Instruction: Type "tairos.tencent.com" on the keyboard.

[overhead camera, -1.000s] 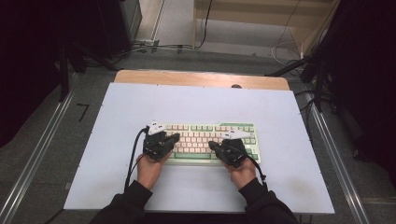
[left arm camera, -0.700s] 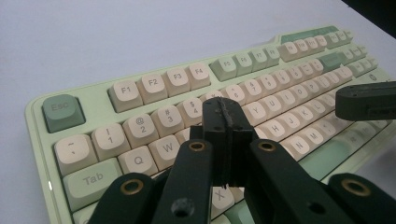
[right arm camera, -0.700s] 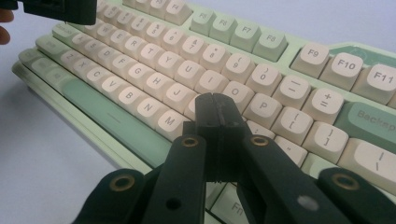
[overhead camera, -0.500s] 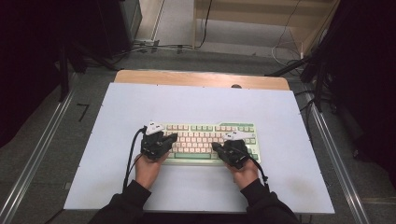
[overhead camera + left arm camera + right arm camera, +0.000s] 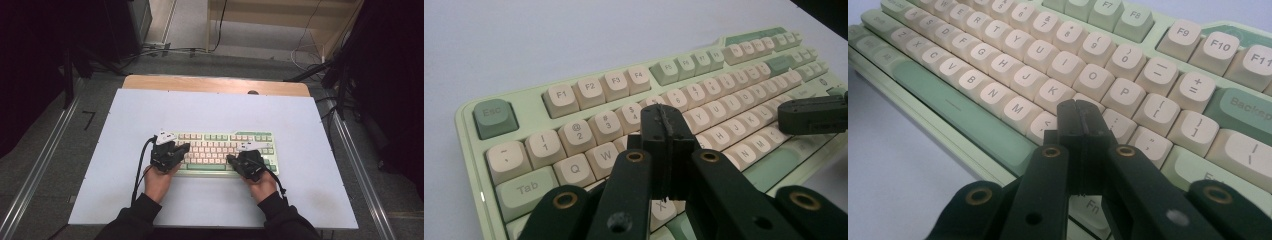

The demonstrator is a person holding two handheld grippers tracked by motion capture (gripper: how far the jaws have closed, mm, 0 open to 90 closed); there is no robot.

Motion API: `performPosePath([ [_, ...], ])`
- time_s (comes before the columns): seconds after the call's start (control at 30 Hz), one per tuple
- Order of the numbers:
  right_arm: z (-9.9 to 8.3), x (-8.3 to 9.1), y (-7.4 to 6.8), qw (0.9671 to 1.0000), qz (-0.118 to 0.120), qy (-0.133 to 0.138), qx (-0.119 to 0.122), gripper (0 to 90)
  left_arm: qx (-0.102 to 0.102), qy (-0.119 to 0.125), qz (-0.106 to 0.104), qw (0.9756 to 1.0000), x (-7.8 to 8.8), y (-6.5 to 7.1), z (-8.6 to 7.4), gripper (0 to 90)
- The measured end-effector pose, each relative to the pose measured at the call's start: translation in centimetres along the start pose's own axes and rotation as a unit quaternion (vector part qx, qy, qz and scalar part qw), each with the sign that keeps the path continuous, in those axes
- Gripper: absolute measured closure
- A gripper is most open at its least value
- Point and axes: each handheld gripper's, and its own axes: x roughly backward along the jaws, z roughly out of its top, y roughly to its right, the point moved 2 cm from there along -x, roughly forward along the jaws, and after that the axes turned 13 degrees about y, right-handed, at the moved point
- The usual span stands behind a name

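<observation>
Two grippers sit over a green and cream keyboard (image 5: 220, 150), which lies on the white table top (image 5: 210, 107), near the front edge and a bit right of centre. The left gripper (image 5: 663, 117) has its jaws pressed together w/ nothing between them; the tips are above the keys approx. between the number row and the W/E keys. The right gripper (image 5: 1079, 114) is also closed tight and empty, tips just above the keys beside K and M. In the high view, the left hand (image 5: 159, 181) and right hand (image 5: 262, 186) hold them at the keyboard's two ends.
</observation>
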Motion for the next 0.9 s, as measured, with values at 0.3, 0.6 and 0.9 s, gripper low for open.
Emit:
performPosePath([
  [0.3, 0.6, 0.5, 0.0, 0.9997, 0.003, 0.022, -0.007, 87.8, -0.003, -0.002, -0.001, 1.0000, 0.0, 0.1, 0.0, 90.0],
  [0.6, 1.0, 0.3, 0.2, 0.9994, 0.008, 0.029, -0.019, 87.8, -0.005, -0.007, -0.004, 1.0000, -0.1, 0.2, -0.2, 90.0],
  [0.9, 1.4, 0.0, 0.3, 0.9990, 0.008, 0.038, -0.020, 87.8, -0.011, -0.017, -0.013, 0.9997, -0.2, 0.7, -0.5, 90.0],
])
